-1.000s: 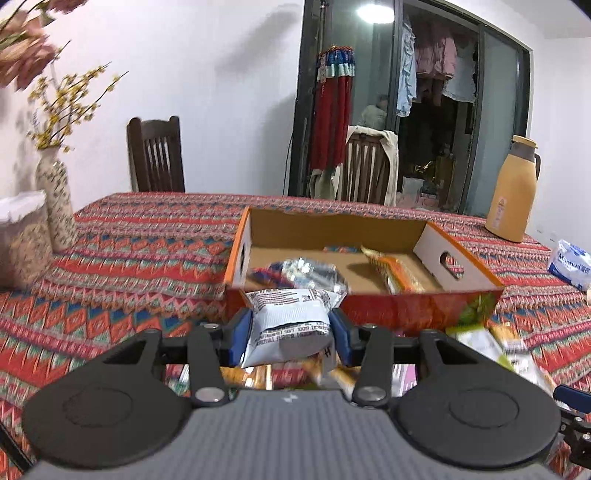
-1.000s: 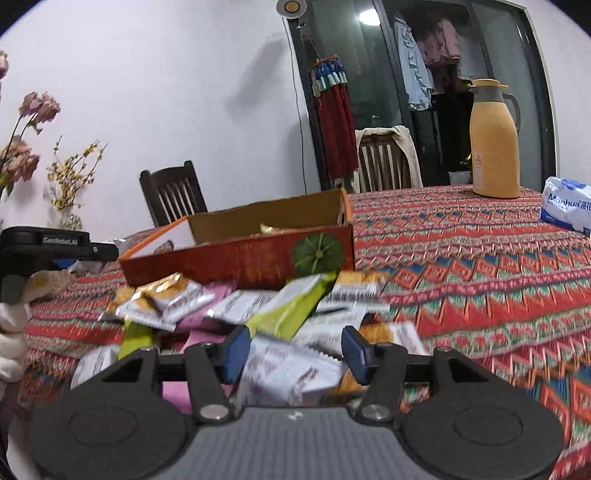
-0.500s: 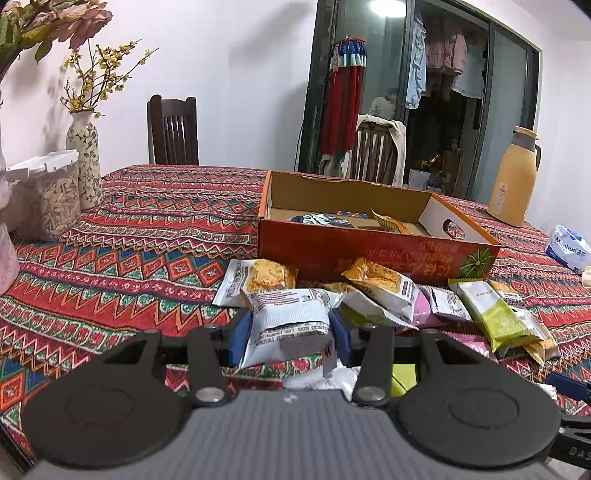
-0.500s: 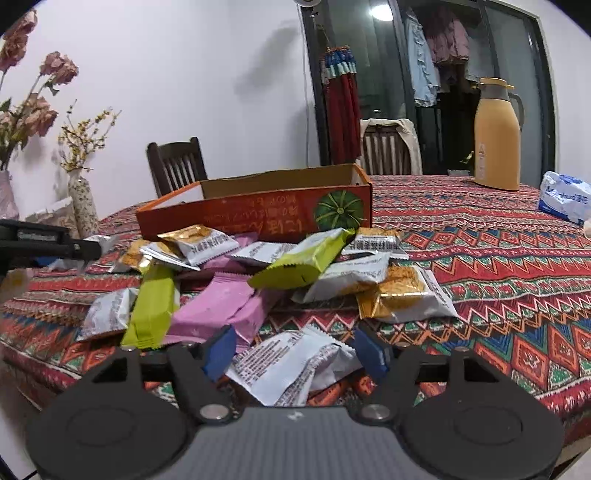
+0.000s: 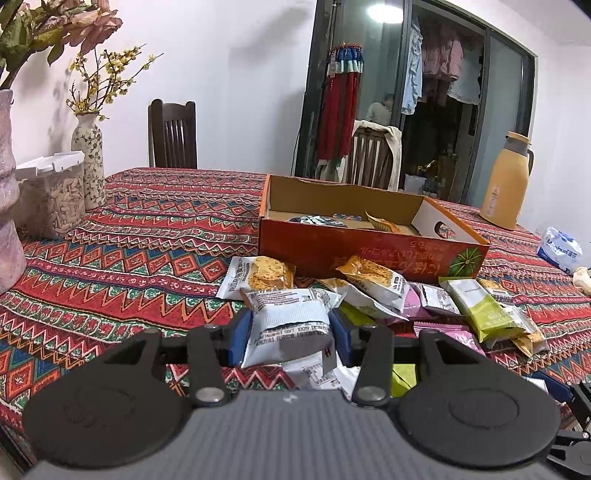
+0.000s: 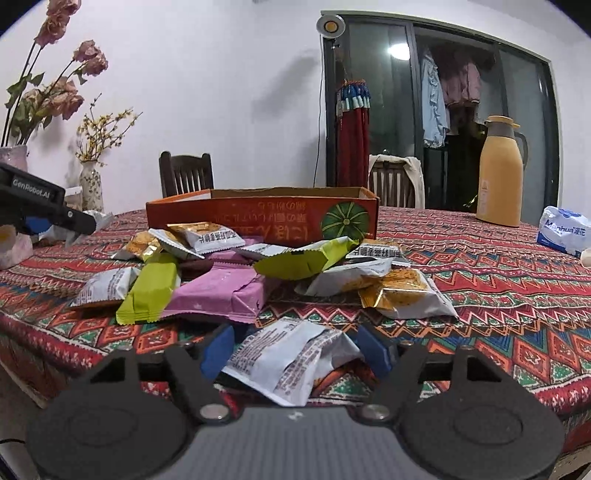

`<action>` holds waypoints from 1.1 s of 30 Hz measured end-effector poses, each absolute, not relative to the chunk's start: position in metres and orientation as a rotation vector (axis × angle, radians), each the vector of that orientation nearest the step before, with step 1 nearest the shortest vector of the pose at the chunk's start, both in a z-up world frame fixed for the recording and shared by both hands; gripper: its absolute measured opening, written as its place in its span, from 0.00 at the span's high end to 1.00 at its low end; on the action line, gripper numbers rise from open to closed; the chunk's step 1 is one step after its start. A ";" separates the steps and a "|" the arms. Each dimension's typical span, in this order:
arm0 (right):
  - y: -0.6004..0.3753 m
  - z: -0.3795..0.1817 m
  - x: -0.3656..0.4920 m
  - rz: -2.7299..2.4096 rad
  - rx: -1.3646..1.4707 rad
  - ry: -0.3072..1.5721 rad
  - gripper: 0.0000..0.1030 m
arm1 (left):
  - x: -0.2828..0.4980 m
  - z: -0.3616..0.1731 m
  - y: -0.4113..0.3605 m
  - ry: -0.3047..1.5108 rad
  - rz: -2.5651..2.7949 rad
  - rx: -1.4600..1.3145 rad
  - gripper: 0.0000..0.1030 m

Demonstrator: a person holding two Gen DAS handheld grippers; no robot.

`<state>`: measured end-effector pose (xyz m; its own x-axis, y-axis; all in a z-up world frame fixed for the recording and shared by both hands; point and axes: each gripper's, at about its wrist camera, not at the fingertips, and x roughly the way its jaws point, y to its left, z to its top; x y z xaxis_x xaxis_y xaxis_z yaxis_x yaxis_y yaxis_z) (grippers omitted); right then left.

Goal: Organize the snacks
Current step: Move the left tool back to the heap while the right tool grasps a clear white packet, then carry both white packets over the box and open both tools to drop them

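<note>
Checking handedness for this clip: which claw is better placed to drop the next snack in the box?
Left. The left claw already pinches a white packet, facing the box. The right claw only straddles its packet.

Indoor artificial light, ceiling lamp [image 5: 385, 12] glaring in dark glass, soft shadows on wall, sharp focus, fisheye-bowed edges

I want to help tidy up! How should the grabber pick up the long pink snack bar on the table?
Probably across its narrow width, near the middle. The pink snack bar lies flat and long on the tablecloth, so its two long sides suit the fingers. Come from above and the near table edge: the near end is bare, while a green bar leans on its left side and a yellow-green packet lies at its far end.
</note>
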<state>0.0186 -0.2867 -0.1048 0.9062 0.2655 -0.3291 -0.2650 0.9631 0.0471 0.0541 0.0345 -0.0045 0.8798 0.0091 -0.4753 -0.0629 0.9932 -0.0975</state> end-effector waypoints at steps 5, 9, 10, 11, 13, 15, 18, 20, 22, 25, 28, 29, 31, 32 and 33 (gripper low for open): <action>-0.293 -0.104 0.014 0.274 0.034 0.320 0.50 | 0.054 -0.007 0.032 0.498 0.037 -0.109 0.54; -0.289 -0.100 0.009 0.285 0.017 0.286 0.54 | 0.055 -0.007 0.030 0.497 0.029 -0.105 0.54; -0.289 -0.098 0.008 0.287 0.017 0.277 0.54 | 0.056 -0.006 0.030 0.495 0.027 -0.104 0.54; -0.289 -0.095 0.007 0.289 0.018 0.268 0.54 | 0.057 -0.006 0.029 0.494 0.024 -0.102 0.54; -0.290 -0.089 0.007 0.288 0.019 0.247 0.54 | 0.061 -0.005 0.029 0.490 0.021 -0.097 0.54; -0.292 -0.080 0.010 0.286 0.020 0.225 0.54 | 0.068 -0.001 0.027 0.482 0.019 -0.094 0.54; -0.293 -0.063 0.023 0.285 0.021 0.186 0.54 | 0.082 0.007 0.021 0.463 0.013 -0.083 0.54; -0.292 -0.051 0.037 0.287 0.023 0.178 0.54 | 0.094 0.014 0.016 0.448 0.007 -0.071 0.54; -0.290 -0.039 0.058 0.289 0.038 0.194 0.54 | 0.108 0.022 0.010 0.434 0.007 -0.059 0.54; -0.285 -0.024 0.092 0.310 0.057 0.194 0.54 | 0.131 0.032 0.002 0.423 0.009 -0.040 0.54; -0.277 -0.007 0.131 0.323 0.053 0.184 0.53 | 0.162 0.040 -0.006 0.423 0.021 -0.023 0.54; -0.274 -0.001 0.145 0.326 0.052 0.183 0.53 | 0.172 0.041 -0.007 0.425 0.025 -0.020 0.54; -0.269 0.010 0.176 0.333 0.059 0.190 0.53 | 0.194 0.044 -0.010 0.430 0.034 -0.021 0.54; -0.267 0.015 0.191 0.331 0.064 0.195 0.53 | 0.206 0.045 -0.011 0.430 0.038 -0.022 0.54; -0.264 0.020 0.206 0.330 0.071 0.205 0.53 | 0.216 0.046 -0.013 0.429 0.043 -0.023 0.54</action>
